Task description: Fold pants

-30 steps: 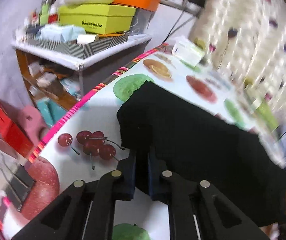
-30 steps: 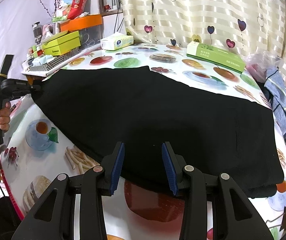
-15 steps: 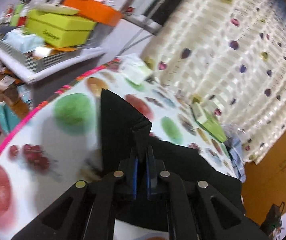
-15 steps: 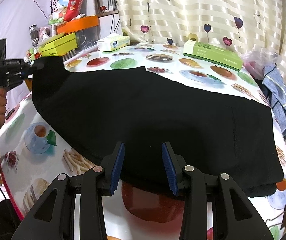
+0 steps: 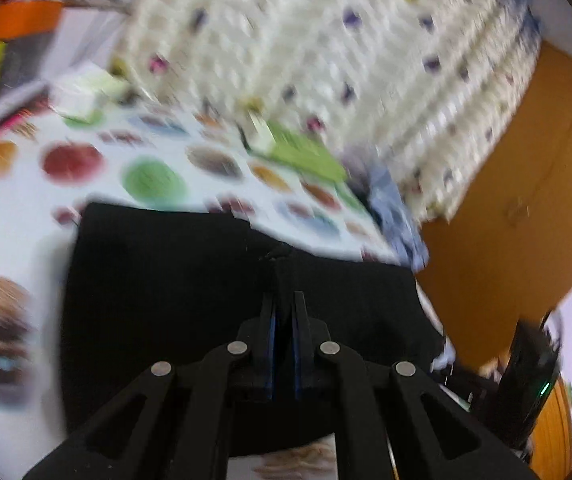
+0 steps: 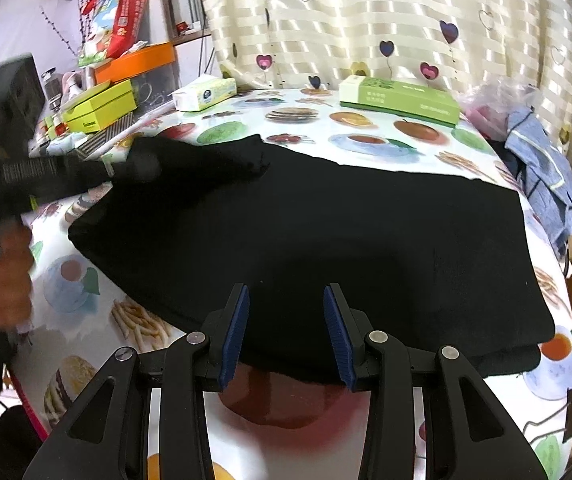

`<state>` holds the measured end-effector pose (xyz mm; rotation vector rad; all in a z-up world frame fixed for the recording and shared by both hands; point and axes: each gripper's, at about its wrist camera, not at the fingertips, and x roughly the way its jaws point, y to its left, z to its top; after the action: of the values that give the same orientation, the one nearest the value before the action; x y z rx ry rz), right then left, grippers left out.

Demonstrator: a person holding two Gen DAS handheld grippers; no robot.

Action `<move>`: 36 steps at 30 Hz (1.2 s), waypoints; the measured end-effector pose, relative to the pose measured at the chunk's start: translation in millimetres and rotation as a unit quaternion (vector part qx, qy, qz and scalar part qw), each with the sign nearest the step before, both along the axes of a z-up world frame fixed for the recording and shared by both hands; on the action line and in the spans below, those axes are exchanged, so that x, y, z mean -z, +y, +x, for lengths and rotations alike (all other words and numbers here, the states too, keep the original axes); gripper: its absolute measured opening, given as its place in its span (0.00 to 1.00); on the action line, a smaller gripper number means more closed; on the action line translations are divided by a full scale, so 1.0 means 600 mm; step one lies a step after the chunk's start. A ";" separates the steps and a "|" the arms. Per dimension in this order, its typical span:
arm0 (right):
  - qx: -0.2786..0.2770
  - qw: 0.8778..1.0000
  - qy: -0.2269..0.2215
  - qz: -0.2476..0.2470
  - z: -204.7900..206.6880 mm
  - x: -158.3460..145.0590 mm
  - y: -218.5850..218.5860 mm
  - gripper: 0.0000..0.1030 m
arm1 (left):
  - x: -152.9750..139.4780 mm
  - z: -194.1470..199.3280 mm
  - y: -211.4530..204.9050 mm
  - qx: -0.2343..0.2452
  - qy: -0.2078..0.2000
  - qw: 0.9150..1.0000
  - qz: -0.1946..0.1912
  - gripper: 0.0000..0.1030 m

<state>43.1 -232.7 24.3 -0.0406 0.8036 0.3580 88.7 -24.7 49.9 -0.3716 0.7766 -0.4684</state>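
Black pants lie across the fruit-print table. My left gripper is shut on the pants' left end and holds it lifted above the rest of the cloth; in the right wrist view it shows blurred at the left, with the folded-over end hanging from it. My right gripper is open and empty, its blue pads either side of the pants' near edge, just above it.
A green box and a tissue box stand at the table's back. Blue clothing hangs at the right edge. A cluttered shelf with yellow and orange boxes stands at the left. A curtain hangs behind.
My left gripper has lifted the pants' left end off the table and swung it to the right over the cloth. My right gripper has stayed open in place.
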 end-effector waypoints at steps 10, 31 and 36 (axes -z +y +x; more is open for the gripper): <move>0.004 0.999 0.012 0.029 0.012 0.005 -0.008 0.39 | 0.049 -0.021 -0.014 0.034 0.038 0.999 0.014 0.07; -0.005 0.998 0.016 0.057 0.032 -0.008 0.012 0.39 | 0.026 -0.049 0.009 0.064 0.027 0.997 -0.017 0.17; -0.035 0.997 0.011 0.072 0.042 -0.015 0.042 0.39 | 0.005 -0.038 0.081 -0.048 -0.004 0.998 0.051 0.17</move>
<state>68.4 -207.3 33.2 0.0701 0.7984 0.4834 66.2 23.6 47.2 -0.3108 0.7691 -0.3387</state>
